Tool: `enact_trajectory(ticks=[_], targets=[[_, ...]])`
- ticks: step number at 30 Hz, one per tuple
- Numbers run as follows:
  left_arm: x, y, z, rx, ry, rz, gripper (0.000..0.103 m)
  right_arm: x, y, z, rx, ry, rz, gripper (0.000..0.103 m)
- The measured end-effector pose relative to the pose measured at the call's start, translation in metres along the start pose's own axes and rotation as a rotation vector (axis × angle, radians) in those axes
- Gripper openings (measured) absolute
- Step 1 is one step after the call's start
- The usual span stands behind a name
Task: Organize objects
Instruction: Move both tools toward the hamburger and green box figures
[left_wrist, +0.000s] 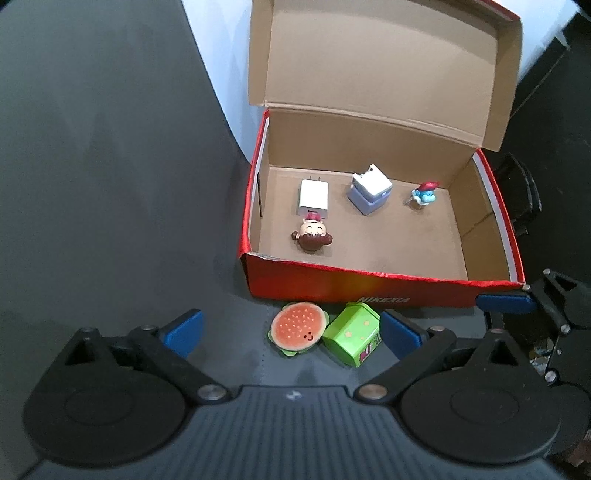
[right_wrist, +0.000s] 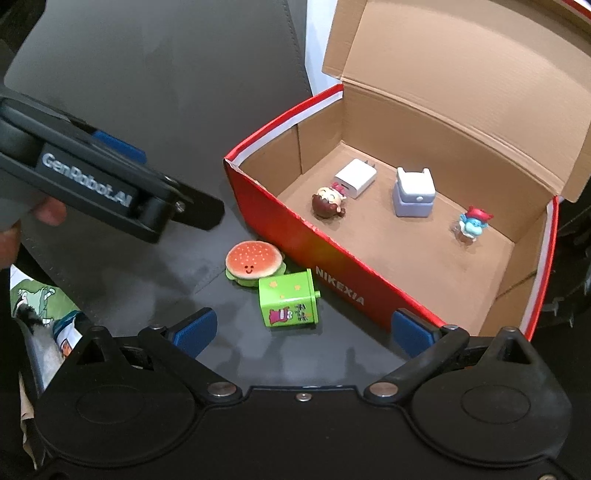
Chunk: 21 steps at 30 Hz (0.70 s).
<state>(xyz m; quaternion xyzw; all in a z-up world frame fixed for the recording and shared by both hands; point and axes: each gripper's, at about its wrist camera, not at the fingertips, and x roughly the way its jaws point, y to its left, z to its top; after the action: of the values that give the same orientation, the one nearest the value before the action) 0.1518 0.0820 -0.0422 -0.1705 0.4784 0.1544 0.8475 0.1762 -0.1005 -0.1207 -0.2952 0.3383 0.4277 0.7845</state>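
Left wrist view
Left gripper (left_wrist: 291, 332): blue-padded fingers spread wide, holding nothing; it hangs over the dark grey table surface (left_wrist: 110, 221) just in front of the box.
Red cardboard shoe box (left_wrist: 369, 286): lid flipped up and back, plain brown inside; "NIKEXIA" printed on the near wall.
Toy hamburger with a smiling face (left_wrist: 298, 328): on the table, close against the box's near wall, between the spread fingers.
Green square tin with cartoon print (left_wrist: 351, 334): tipped on its side, touching the hamburger's right edge; its far end is next to the right-hand fingertip.
White wall charger with metal prongs (left_wrist: 313, 197): lying flat on the box floor, back left.
Brown-haired doll-head figurine with a red bow (left_wrist: 312, 236): lying just in front of the charger, touching it.
Pale lilac and white cube-shaped case (left_wrist: 369, 192): standing mid-box, near the back wall.
Small blue figurine in a red cap (left_wrist: 424, 194): back right, apart from the others.
Right gripper (left_wrist: 504, 302): one blue pad and black linkage showing at the right edge — by the box's near right corner.

Right wrist view
Right gripper (right_wrist: 303, 328): jaws wide apart and empty; the right-hand fingertip is beside the box's near wall.
Left gripper (right_wrist: 118, 147): reaching in from the left above the table, a person's hand (right_wrist: 48, 212) gripping it — opening not readable from here.
Hamburger (right_wrist: 253, 260) and green tin (right_wrist: 288, 302): touching one another outside the box, ahead of the fingers.
Box contents: charger (right_wrist: 355, 177), doll head (right_wrist: 327, 203), lilac case (right_wrist: 413, 192), blue figurine (right_wrist: 472, 223); all on the box floor.
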Motion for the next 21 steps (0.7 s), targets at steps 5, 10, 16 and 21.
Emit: enact_trajectory(ticks=[5, 10, 16, 21], targets=[[0.014, 0.003, 0.001, -0.036, 0.016, 0.001, 0.099, 0.012, -0.002, 0.001, 0.008, 0.002, 0.009, 0.099], [0.027, 0.007, -0.001, -0.07, 0.038, -0.005, 0.093, 0.023, -0.002, 0.002, -0.017, -0.005, 0.021, 0.097], [0.043, 0.016, -0.002, -0.14, 0.073, -0.02, 0.076, 0.038, -0.005, 0.001, -0.033, 0.01, 0.022, 0.088], [0.055, 0.019, -0.004, -0.178, 0.101, -0.022, 0.069, 0.053, -0.007, 0.001, -0.041, 0.021, 0.032, 0.087]])
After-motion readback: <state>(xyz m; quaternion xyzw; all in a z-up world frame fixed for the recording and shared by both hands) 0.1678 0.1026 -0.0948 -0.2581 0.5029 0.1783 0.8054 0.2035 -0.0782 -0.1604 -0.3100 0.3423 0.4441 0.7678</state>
